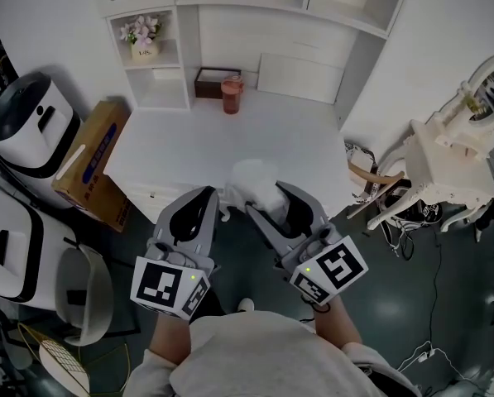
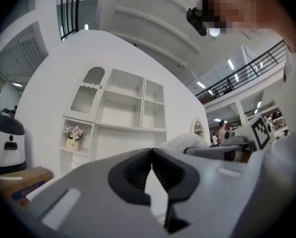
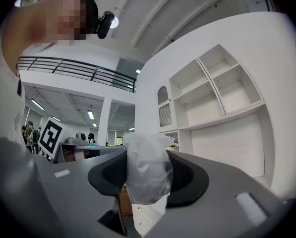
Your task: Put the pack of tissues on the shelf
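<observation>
Shoulders in a pale top [image 1: 263, 358] fill the bottom of the head view, and from them both arms reach forward, each with a marker cube. The left hand-held gripper [image 1: 211, 192] is clenched on nothing: its own view shows the dark pads meeting at their tips with only the white wall behind. Just beside it, the right hand-held gripper [image 1: 269, 197] is grasping the pack of tissues [image 3: 147, 168], a soft bundle in clear, crinkled wrap pinched between both pads (it bulges out above and below them). From above, the pack shows as a white lump over the near edge of the white bench [image 1: 189, 151], well apart from the shelf [image 1: 160, 77] at the far side. A cardboard box [image 1: 93, 160] leans at the bench's left edge. Farther back, a reddish cup [image 1: 232, 96] stands on the bench just in front of a dark tray [image 1: 208, 82], and a small pot of flowers [image 1: 142, 36] sits in an upper compartment of the shelf.
</observation>
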The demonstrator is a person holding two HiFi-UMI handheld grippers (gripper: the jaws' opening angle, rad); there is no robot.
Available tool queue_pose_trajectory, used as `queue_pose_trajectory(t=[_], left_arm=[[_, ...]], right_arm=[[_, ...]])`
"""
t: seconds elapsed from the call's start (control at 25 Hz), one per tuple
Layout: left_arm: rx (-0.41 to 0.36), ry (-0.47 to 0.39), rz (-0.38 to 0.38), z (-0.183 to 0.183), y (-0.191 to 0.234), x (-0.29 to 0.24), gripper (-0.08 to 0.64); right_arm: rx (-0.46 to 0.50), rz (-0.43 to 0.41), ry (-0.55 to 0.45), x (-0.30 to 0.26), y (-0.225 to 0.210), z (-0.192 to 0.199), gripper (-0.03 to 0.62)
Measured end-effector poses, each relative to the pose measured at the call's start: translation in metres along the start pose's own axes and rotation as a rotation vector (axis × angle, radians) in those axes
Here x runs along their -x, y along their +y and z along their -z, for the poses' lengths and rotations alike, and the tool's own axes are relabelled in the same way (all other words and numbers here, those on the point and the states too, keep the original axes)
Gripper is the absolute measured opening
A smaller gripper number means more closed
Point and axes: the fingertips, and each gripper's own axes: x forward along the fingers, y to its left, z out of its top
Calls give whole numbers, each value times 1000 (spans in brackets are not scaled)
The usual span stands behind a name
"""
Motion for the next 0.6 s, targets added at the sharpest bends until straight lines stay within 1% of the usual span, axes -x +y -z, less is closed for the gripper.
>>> queue_pose_trajectory(t=[0.32,0.6], left_arm=[[-5,11,22,4,18,-20,2],[-4,13,54,4,54,-45,2]], right_arm=[[-10,30,-5,-19,-17,2,210],[-15,71,-4,-58,-33,3,212]])
